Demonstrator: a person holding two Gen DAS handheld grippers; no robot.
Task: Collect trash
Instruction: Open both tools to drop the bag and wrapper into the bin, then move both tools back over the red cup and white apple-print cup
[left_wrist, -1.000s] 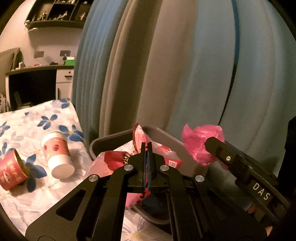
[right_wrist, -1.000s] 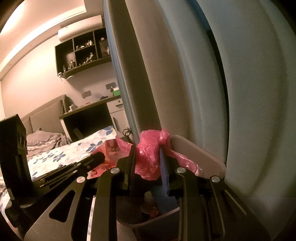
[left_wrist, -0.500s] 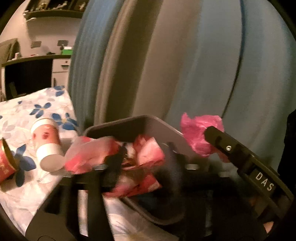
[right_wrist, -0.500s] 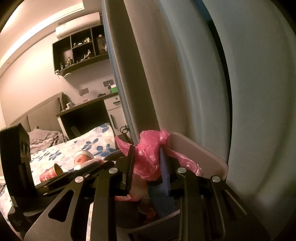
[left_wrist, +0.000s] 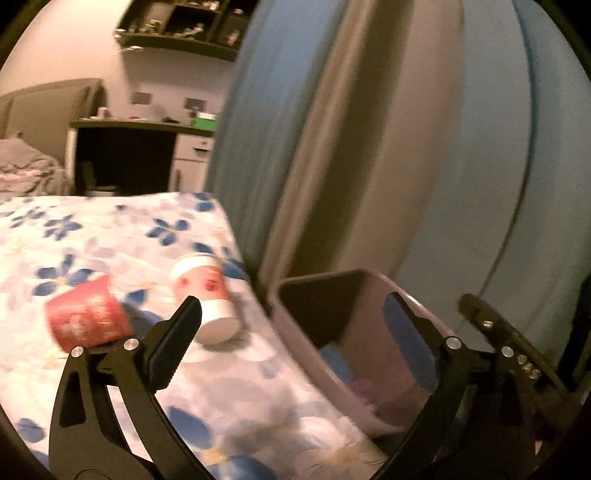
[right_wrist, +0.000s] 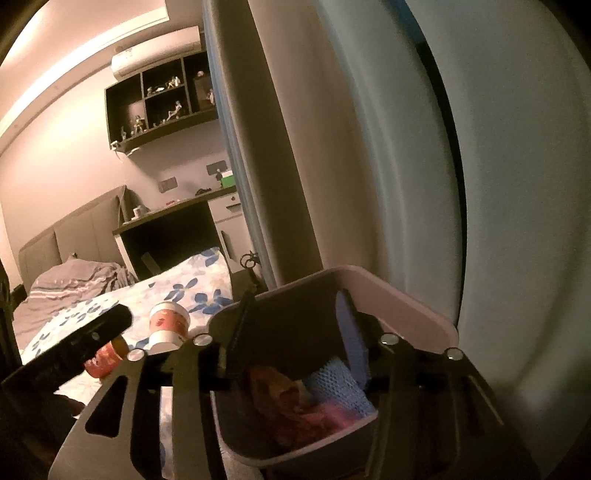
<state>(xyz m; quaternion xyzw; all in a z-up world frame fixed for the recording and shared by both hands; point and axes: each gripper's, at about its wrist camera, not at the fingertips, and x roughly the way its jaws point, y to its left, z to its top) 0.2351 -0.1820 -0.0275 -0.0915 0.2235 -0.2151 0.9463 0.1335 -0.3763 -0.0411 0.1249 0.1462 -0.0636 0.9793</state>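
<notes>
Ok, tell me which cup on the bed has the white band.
The white-and-red cup, lying beside the bin; the other cup is all red.

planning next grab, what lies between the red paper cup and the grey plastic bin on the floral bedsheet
Only the white paper cup with red dots, lying on its side, sits between the red paper cup and grey plastic bin; otherwise bare floral bedsheet, in the left wrist view.

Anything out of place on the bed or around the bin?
Two cups lie tipped on their sides on the floral bedsheet, left of the bin: a red paper cup and a white-and-red cup. Both are trash not yet collected. No spill shows. Wrappers sit inside the bin.
</notes>
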